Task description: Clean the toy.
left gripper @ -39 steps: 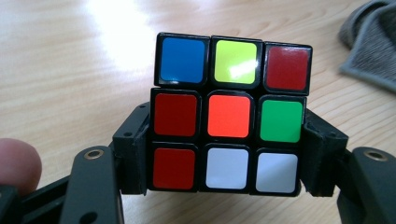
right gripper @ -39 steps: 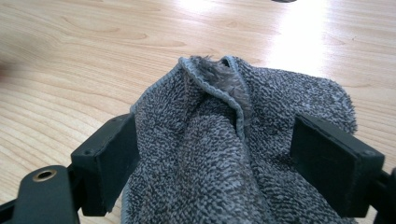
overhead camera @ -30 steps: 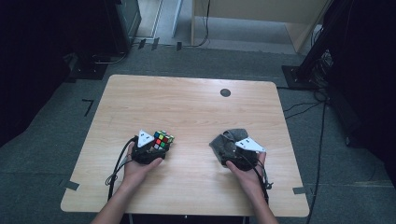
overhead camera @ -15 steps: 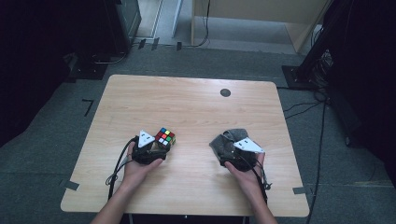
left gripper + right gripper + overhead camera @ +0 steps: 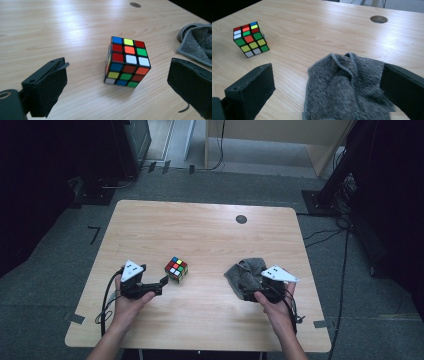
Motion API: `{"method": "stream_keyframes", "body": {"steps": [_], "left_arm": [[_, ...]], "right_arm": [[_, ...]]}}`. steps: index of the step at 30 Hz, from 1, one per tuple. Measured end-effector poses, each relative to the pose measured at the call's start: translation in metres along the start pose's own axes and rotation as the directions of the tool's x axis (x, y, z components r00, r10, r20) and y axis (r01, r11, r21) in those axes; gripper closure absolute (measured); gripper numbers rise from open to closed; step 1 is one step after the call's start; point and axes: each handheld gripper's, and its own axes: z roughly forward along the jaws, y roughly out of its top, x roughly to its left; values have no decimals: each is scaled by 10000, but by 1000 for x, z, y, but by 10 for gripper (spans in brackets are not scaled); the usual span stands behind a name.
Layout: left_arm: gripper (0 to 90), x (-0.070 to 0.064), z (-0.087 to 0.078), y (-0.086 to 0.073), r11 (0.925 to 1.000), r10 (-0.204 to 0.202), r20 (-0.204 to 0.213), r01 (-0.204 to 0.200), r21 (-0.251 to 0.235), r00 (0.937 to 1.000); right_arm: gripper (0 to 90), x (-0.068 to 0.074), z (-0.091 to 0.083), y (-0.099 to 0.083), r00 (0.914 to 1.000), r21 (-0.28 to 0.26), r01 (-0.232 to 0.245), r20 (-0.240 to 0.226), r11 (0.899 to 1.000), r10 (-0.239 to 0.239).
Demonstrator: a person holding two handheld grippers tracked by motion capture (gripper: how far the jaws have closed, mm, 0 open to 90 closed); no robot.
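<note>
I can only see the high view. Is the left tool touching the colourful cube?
Observer: No. In the left gripper view the cube sits on the table ahead of the left tool, whose jaws stand wide open, with bare wood on both sides of the cube.
Operator: What colour is the middle square on top?
Observer: Orange, with a blue square at one top corner.
Operator: Is the right tool squeezing the grey cloth?
Observer: No. In the right gripper view the right tool is open, and the crumpled cloth lies between its jaws, reaching the jaw on the right side of that view.
</note>
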Motion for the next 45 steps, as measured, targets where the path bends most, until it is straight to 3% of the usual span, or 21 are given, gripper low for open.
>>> {"method": "stream_keyframes", "body": {"steps": [4,11,17,21,28,36,40,45], "left_arm": [[3,10,-21,-4,9997,-71,-210,66,-218,9998],[3,27,-53,-16,9999,-43,-594,33,-159,9982],[3,45,-69,-35,9994,-316,-1005,325,72,9944],[3,54,-78,-47,9989,-327,-1304,367,281,9909],[3,71,-86,-67,9952,-459,-1718,598,768,9841],[3,81,-93,-78,9904,-235,-1952,494,1289,9805],[3,81,-89,-80,9871,-190,-1922,489,1523,9812],[3,76,-83,-79,9833,187,-1836,151,1811,9828]], "right_arm": [[0,-7,-17,-2,9999,5,-5,130,10000,5],[0,-20,-42,-18,9983,129,-56,579,9999,49],[0,-39,-56,-37,9936,353,-590,982,9976,553],[0,-48,-65,-49,9897,560,-682,1298,9961,605],[0,-65,-77,-73,9788,946,-1019,1872,9903,828],[0,-83,-89,-96,9680,1338,-1397,2273,9811,1068],[0,-89,-90,-104,9627,1348,-1685,2354,9765,1336],[0,-88,-81,-111,9615,1743,-1673,2465,9704,1215]]}}
